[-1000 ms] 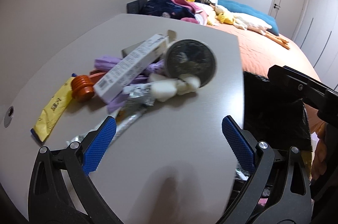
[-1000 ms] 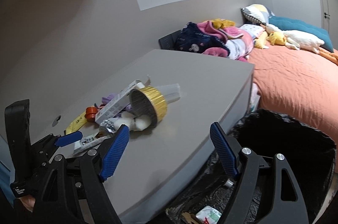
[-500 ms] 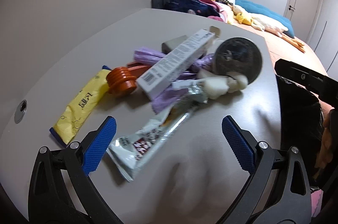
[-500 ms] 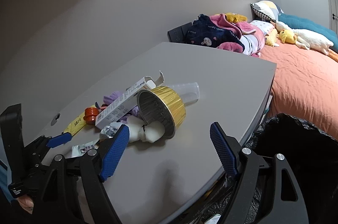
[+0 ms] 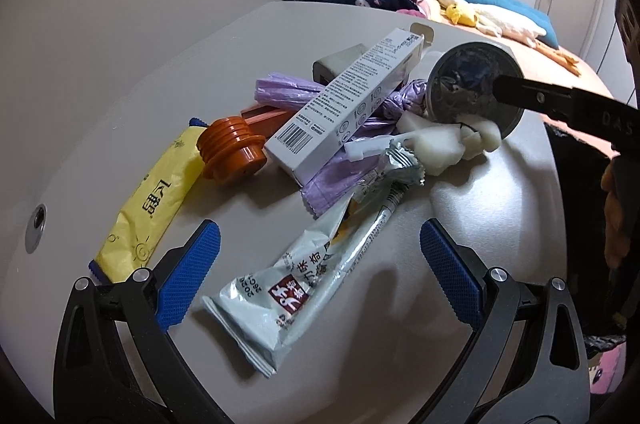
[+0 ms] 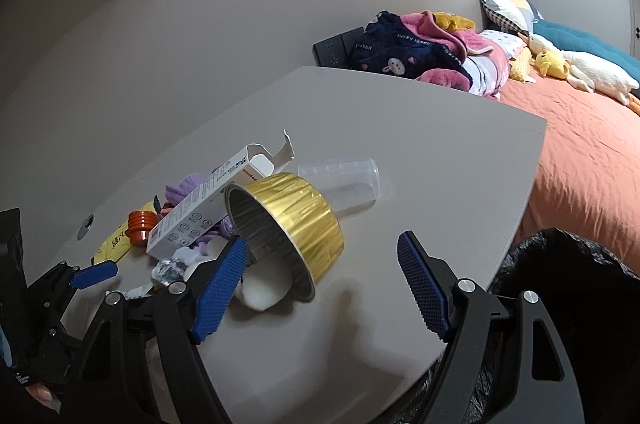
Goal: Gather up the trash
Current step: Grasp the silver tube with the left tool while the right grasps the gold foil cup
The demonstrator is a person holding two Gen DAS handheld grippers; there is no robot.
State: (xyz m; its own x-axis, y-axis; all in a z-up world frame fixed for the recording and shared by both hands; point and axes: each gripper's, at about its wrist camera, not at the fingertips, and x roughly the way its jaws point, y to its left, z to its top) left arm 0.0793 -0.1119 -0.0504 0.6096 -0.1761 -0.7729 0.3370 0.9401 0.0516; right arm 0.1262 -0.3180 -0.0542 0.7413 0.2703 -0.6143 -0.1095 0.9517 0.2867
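A pile of trash lies on the grey table. A pale green wrapper lies between the open fingers of my left gripper. Behind it are a yellow packet, an orange cap, a white carton, a purple bag, white foam pieces and a gold foil cup on its side. My right gripper is open, just in front of the foil cup, its left finger by the cup's mouth. A clear plastic cup lies behind.
A black-lined trash bin stands at the table's right edge. Beyond is a bed with an orange cover, clothes and plush toys. A round hole sits in the table at left. The wall runs behind the table.
Both grippers have moved forward toward the trash pile; the left one now straddles the green wrapper, the right one is close to the foil cup. Both stay open.
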